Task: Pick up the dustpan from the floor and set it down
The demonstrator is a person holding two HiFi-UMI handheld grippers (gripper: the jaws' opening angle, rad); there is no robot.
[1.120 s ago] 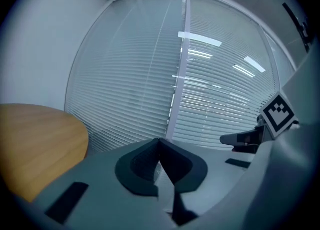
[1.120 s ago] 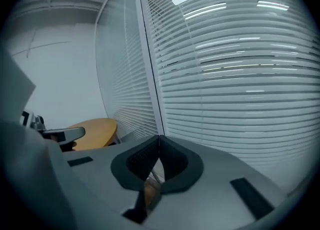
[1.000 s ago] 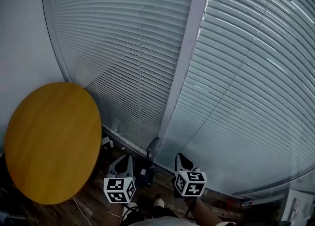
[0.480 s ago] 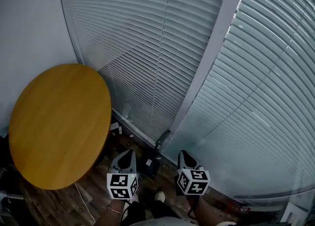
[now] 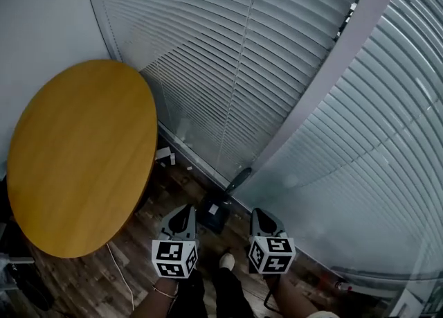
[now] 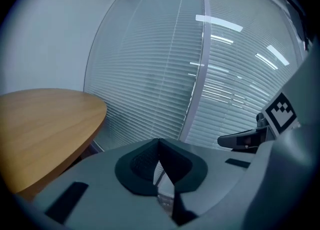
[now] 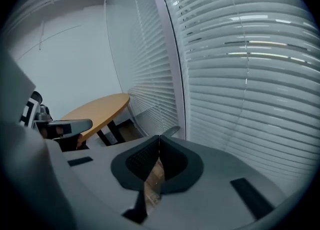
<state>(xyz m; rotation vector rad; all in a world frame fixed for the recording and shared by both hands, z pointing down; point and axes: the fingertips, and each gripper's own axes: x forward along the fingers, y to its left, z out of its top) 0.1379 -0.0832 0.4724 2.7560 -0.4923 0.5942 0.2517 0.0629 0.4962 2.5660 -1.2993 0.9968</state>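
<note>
Near the dustpan (image 5: 216, 211): left gripper (image 5: 184, 211) and right gripper (image 5: 257, 214), both lowered closer. Jaws together, empty. Pickup not begun.

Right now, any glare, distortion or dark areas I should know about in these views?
Head view: fisheye bows the blinds; floor around the dustpan is dim. Left gripper view: light reflections streak the blinds; black vignette corners. Right gripper view: same streaks up top, vignette too.

The dark dustpan (image 5: 213, 214) sits on the wooden floor (image 5: 138, 268) at the foot of the blinds (image 5: 228, 67), its grey handle (image 5: 239, 178) slanting upward.
</note>
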